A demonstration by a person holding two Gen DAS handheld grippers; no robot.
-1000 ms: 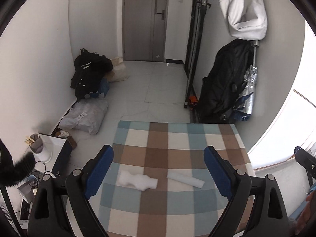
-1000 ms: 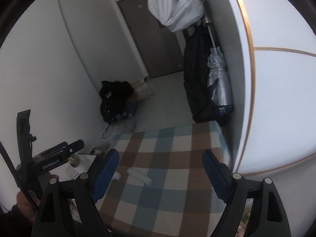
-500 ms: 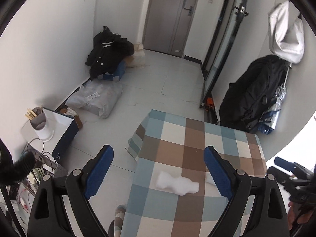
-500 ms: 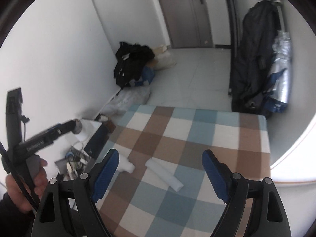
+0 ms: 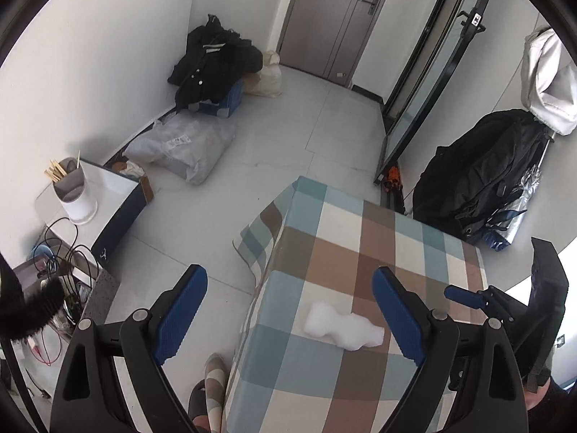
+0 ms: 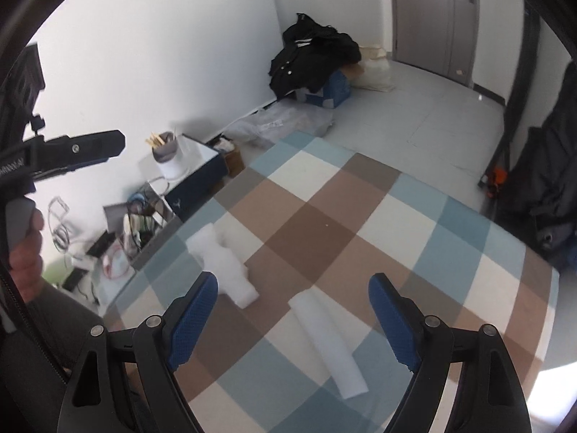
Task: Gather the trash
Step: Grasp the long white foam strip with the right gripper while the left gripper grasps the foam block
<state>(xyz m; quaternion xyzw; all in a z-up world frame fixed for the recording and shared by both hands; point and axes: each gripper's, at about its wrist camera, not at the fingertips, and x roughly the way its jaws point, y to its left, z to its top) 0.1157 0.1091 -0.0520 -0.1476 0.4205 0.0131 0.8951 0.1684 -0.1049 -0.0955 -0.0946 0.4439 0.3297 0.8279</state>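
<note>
Two white foam pieces lie on the checked tablecloth (image 6: 324,216). A lumpy foam block (image 5: 342,326) (image 6: 221,263) lies near the table's left edge. A rolled foam sheet (image 6: 326,339) lies beside it, hidden in the left wrist view. My left gripper (image 5: 288,314) is open and empty, above the table's left edge with the lumpy block between its fingers' lines. My right gripper (image 6: 294,319) is open and empty, just above the rolled sheet. The right gripper also shows in the left wrist view (image 5: 479,297).
Left of the table on the floor stand a white box with a cup of sticks (image 5: 74,195), cables and clutter (image 6: 133,227). Plastic bags (image 5: 184,149) and black clothes (image 5: 212,65) lie by the wall. A black bag (image 5: 479,180) sits at the right. A slippered foot (image 5: 211,386) is by the table.
Both grippers swung left and tilted down toward the table. The foam pieces now appear closer; the rolled sheet now lies between the right gripper's fingers. Both stay open.
</note>
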